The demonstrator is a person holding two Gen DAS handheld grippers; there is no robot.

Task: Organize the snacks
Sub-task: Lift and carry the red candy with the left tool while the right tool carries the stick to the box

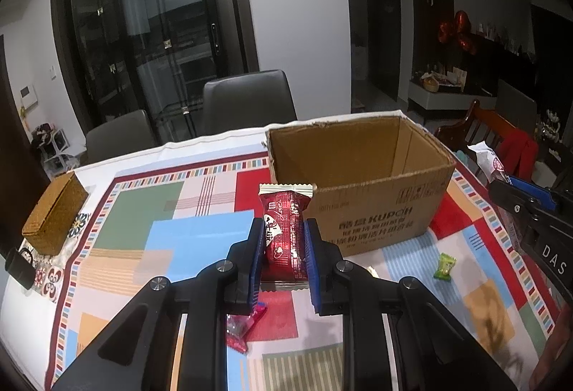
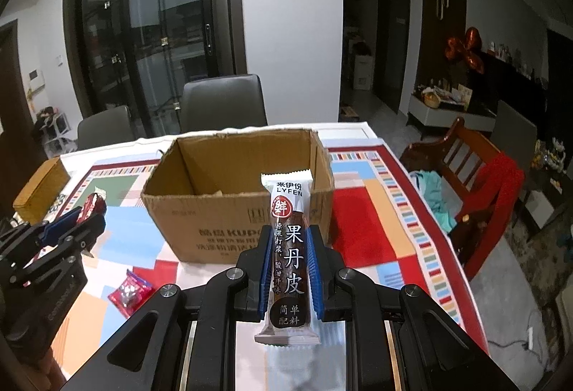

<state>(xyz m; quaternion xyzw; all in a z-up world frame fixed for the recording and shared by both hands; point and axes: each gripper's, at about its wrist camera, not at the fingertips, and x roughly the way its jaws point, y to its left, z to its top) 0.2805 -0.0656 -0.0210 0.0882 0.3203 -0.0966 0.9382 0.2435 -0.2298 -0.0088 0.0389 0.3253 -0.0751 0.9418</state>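
While gripped, snacks (image 1: 284, 233) before box (image 1: 376, 208)

Walls: white (image 2: 290, 14) | Doors: dark-framed glass sliders (image 2: 150, 43) reflecting ceiling lights | Seating: two grey chairs (image 2: 222, 102), wooden bench (image 2: 465, 154) | Table: patchwork cloth (image 2: 361, 222)

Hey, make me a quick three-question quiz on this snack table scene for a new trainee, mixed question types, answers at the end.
1. True or false: the left gripper is shut on a red snack packet.
2. What does the right gripper hold? A) a green candy B) a white LYFEN fruit-leather stick C) nothing
3. Fill in: the cardboard box stands open-topped on the patterned ____.

Key:
1. True; its fingers press both sides of the packet.
2. B; the green candy lies loose by the box.
3. Tablecloth.
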